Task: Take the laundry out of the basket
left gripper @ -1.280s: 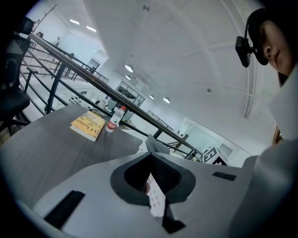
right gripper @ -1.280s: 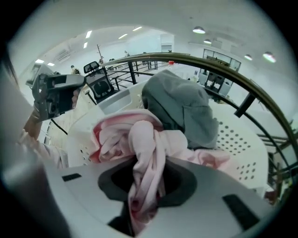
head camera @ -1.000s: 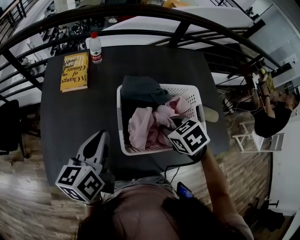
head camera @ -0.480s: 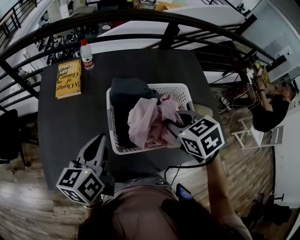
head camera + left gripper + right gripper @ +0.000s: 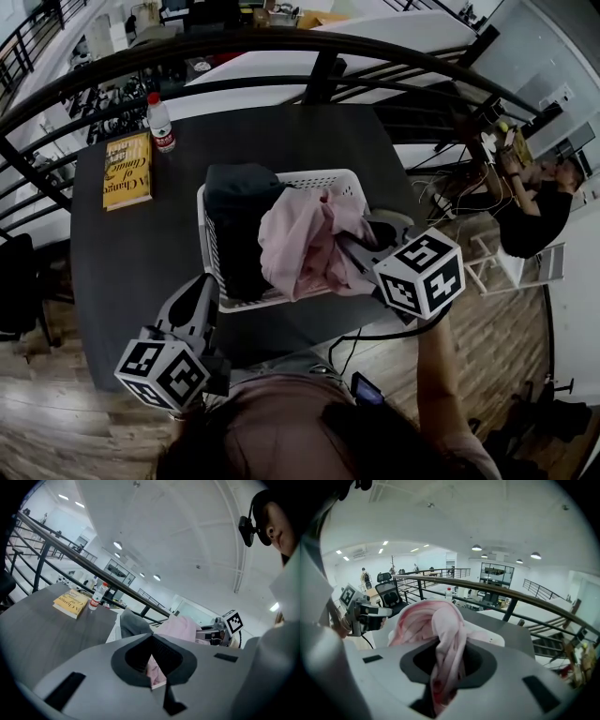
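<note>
Pink cloth [image 5: 295, 246], soft and light, is best pinched at a bunched fold, as the right tongs [image 5: 345, 246] do; left tongs [image 5: 201, 292] are pressed together.

Left hand-held gripper [image 5: 157, 674]: grey jaws fill the lower frame, closed to a narrow wedge; pink cloth shows through it.
Bench [image 5: 42, 625]: dark top, extends to the left.
Book [image 5: 70, 605]: yellow, lies flat at the far end.
Bottle [image 5: 97, 596]: upright, red cap, just beside the book.
Basket [image 5: 113, 633]: white, carries a dark grey garment [image 5: 133, 624].
Pink garment [image 5: 180, 627]: bunched above the basket, against the right hand-held gripper [image 5: 202, 633].
Railing [image 5: 70, 555]: dark bars behind the bench.
</note>
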